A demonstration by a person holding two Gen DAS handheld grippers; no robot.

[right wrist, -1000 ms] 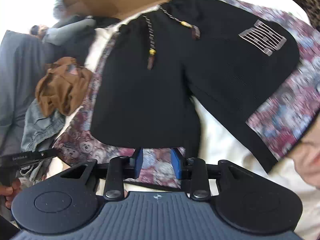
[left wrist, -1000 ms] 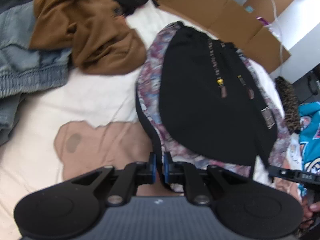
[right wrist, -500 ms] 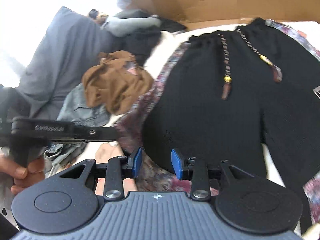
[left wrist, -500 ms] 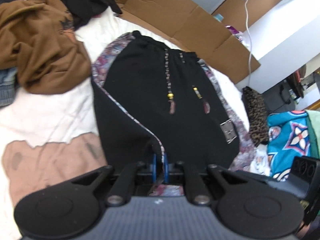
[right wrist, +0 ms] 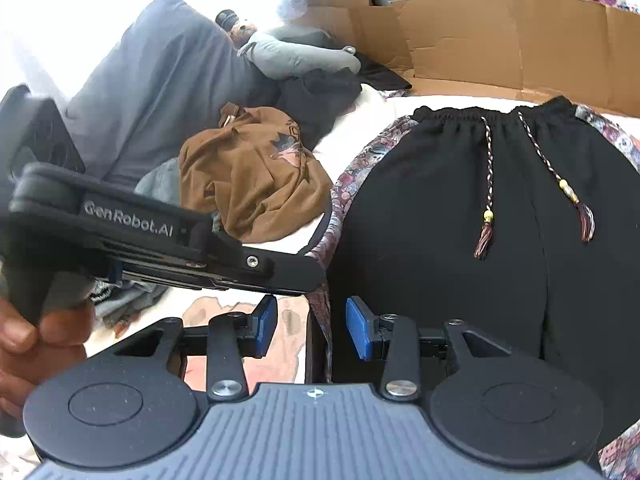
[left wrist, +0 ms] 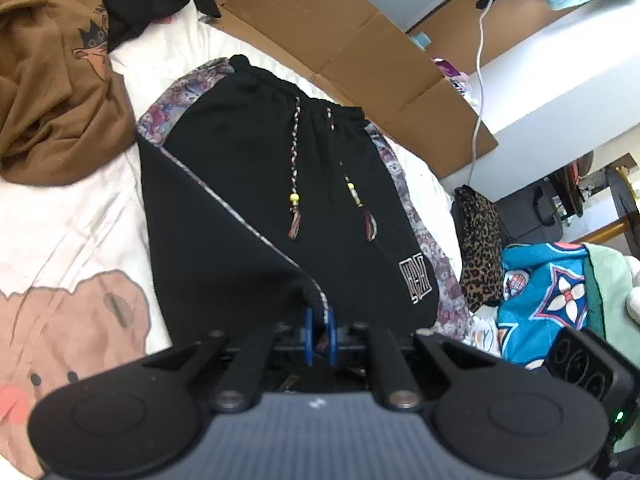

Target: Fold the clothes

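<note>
A white bed sheet (left wrist: 80, 216) with a bear print is spread over the bed. The black shorts (left wrist: 248, 184) are laid flat at its middle, waistband toward the far edge, one leg folded over. A brown hoodie (right wrist: 252, 184) is heaped near the left edge. The left gripper (left wrist: 319, 336) is clamped on the shorts' hem. The right gripper (right wrist: 311, 330) is held apart over the fabric.

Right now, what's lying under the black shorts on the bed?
The black shorts lie on a white bedsheet with a brown bear print. Whatever sits directly beneath them is covered.
</note>
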